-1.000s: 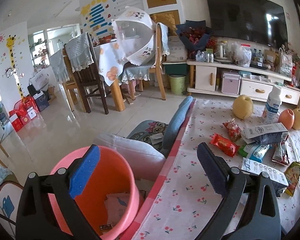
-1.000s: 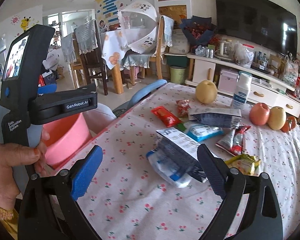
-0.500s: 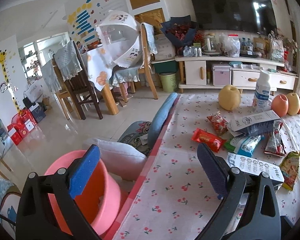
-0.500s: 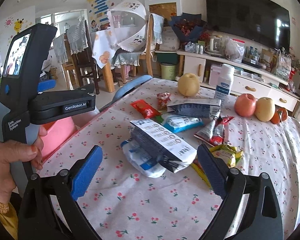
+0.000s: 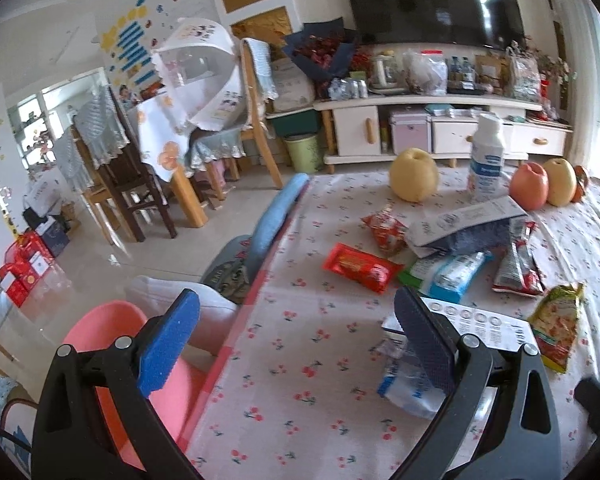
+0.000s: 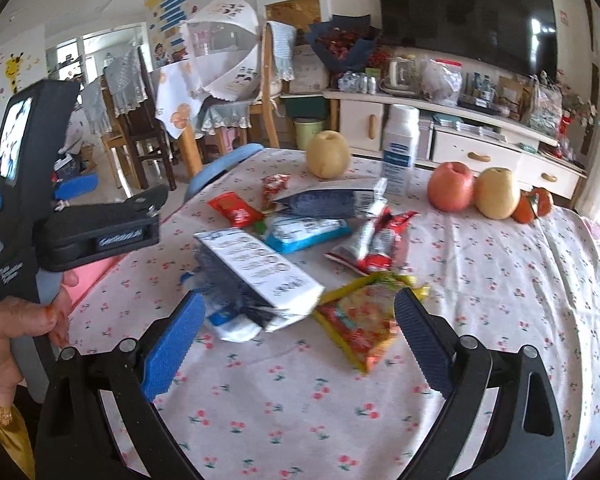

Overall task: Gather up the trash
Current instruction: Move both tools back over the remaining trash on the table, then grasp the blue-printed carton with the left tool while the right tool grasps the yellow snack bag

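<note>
Several wrappers lie on the cherry-print tablecloth [image 6: 500, 280]: a white and dark box-like bag [image 6: 256, 276], a yellow snack packet [image 6: 360, 320], a red wrapper [image 5: 360, 268], a blue and white pack [image 6: 304, 232] and a second dark bag [image 6: 332, 202]. A pink bin [image 5: 100, 344] stands beside the table's left edge. My left gripper [image 5: 300, 348] is open and empty over the table edge. My right gripper [image 6: 296, 344] is open and empty, just short of the white bag and yellow packet. The left gripper's body [image 6: 60, 216] shows in the right wrist view.
Two pears [image 6: 328, 154], an apple [image 6: 450, 186], small oranges [image 6: 534, 204] and a white bottle [image 6: 398, 148] stand at the table's far side. A blue chair back [image 5: 276, 216] stands against the left edge. Dining chairs and a TV cabinet stand beyond.
My left gripper has swung right, from above the pink bin to over the table edge. My right gripper has moved forward and right, closer to the white bag and yellow packet.
</note>
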Available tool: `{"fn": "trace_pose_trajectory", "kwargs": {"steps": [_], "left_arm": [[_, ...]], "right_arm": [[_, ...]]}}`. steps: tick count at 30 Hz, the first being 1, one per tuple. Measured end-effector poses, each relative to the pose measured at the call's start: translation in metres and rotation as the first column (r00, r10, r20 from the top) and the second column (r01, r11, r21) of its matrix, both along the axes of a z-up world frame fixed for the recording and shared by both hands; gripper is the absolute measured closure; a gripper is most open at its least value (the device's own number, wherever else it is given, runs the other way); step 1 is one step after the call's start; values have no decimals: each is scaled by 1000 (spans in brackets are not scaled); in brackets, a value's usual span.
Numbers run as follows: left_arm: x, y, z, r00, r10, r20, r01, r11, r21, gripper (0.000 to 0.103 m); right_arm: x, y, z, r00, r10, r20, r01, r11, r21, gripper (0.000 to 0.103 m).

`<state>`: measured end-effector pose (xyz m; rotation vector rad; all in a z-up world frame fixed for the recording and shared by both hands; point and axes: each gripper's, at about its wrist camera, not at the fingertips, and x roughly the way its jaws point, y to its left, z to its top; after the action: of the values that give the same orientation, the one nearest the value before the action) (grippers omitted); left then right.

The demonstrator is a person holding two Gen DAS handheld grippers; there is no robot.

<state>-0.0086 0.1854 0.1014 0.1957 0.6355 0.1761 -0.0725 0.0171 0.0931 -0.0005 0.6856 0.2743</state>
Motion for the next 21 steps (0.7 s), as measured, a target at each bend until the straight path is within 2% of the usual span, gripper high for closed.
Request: {"fn": "trace_pose_trajectory", "kwargs": {"steps": [5,9,14,17,18,21], "left_arm": [[2,-9,-6,997,-62,-46,59,996,-68,5],[3,-15,-12,988,-126,-90,108,978,-177,5],[8,-18,-18,976,-178,-125,127,933,-336,5],[11,-19,-24,967,-208,-148,123,888,-444,5],[14,-20,-27,962,-221,-162,117,866,-487,5],[20,-28,-38,953,-220,-209,83,851,-519,5]], "right_arm": [[11,-32,-5,998,-51,-47,51,999,-5,9],[22,-57,-14,991,-89,-95,89,996,-6,9],[38,-69,-34,972,-100,-213,106,994,19,9],[45,-65,-44,961,-70,-267,79,997,24,9],[46,-62,-45,959,-66,-276,73,997,14,9],[49,-58,-48,955,-55,-292,57,998,0,9]]}}
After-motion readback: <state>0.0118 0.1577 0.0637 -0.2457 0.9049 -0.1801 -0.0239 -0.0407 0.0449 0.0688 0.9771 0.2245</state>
